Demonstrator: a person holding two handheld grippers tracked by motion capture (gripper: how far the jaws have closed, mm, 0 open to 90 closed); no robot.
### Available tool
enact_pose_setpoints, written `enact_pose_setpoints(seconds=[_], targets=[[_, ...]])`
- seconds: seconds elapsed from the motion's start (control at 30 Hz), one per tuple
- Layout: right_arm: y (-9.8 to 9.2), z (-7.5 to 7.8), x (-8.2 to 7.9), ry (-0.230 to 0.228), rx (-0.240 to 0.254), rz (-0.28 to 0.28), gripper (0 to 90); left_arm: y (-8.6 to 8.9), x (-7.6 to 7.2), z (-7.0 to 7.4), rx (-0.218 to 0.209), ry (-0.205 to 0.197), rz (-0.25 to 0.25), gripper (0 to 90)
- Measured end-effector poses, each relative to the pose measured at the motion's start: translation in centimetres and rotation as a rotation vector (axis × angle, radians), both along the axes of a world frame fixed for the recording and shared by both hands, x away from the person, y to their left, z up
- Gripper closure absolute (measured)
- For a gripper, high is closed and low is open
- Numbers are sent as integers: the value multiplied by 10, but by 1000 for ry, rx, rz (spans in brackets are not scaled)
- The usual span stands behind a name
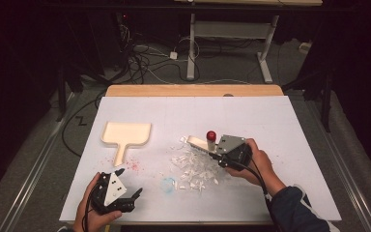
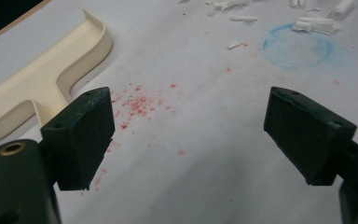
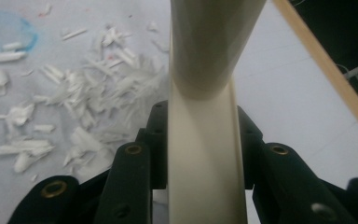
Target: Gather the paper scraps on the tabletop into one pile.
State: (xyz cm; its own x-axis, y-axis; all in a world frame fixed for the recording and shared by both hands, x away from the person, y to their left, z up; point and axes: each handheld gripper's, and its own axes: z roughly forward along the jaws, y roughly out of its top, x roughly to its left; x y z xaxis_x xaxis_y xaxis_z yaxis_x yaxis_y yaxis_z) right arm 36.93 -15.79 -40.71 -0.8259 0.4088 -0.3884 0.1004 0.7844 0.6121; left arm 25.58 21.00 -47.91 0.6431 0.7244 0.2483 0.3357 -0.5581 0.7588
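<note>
The cream brush was clamped by the right fingers, paper scraps just beyond; left fingers wide open, nearer the dustpan.

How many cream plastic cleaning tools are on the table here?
2. A dustpan lies flat at the table's left, untouched, ahead of the open left gripper. A brush is clamped by its handle in the right gripper, beside the white shreds.
</note>
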Motion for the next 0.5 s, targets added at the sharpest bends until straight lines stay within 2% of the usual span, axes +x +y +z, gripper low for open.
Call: enact_pose_setpoints(seconds=[0.07,0.2,0.37,0.5], targets=[[-1,5,6,6,8,-20,680,-1,1,0,2,2,-7,152],[4,8,21,-22,2,-47,680,-1,1,-1,4,7,-11,152],[19,-2,48,-63,-33,-80,680,1,1,-2,-2,11,-9,153],[39,-15,72,-93,-62,-107,680,1,3,-2,8,7,-13,152]])
